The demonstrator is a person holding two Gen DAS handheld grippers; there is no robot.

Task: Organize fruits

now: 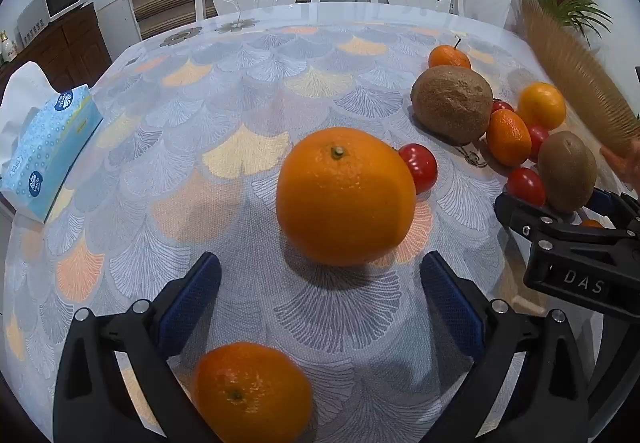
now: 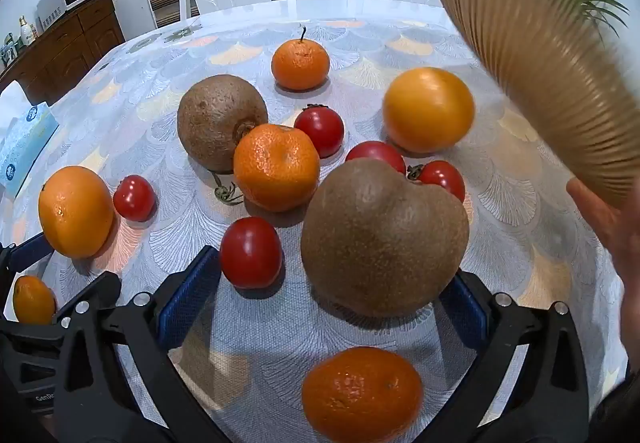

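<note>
The fruits lie loose and scattered on the patterned worktop (image 1: 224,115), none gathered in any container yet. In the left wrist view the left claw (image 1: 320,295) is spread wide and holds nothing; a large orange (image 1: 346,195) sits at frame centre just beyond its fingertips, with a cherry tomato (image 1: 420,167) tucked against its right side and a mandarin (image 1: 252,391) at the bottom of the frame, between the claw's arms. If the claw goes for the orange off-centre, the round fruit will likely roll away, nudging the tomato with it.

In the right wrist view the right claw (image 2: 332,283) is also spread and empty. A big kiwi (image 2: 384,239) fills the centre-right, close against the right finger, a tomato (image 2: 251,252) lies just beside the left finger, and another mandarin (image 2: 362,393) sits low in the frame. A closing grip here could catch the tomato along with the kiwi, or squash soft skin.

At the upper right a blurred ribbed wooden tray or basket (image 2: 532,55) is held by a hand (image 2: 604,227) over the fruit. I judge it is moving; a claw lifting now could strike it.

Toward the upper middle, a second kiwi (image 2: 220,123) touches a mandarin (image 2: 276,167), so pulling one out may set the other rolling.
</note>
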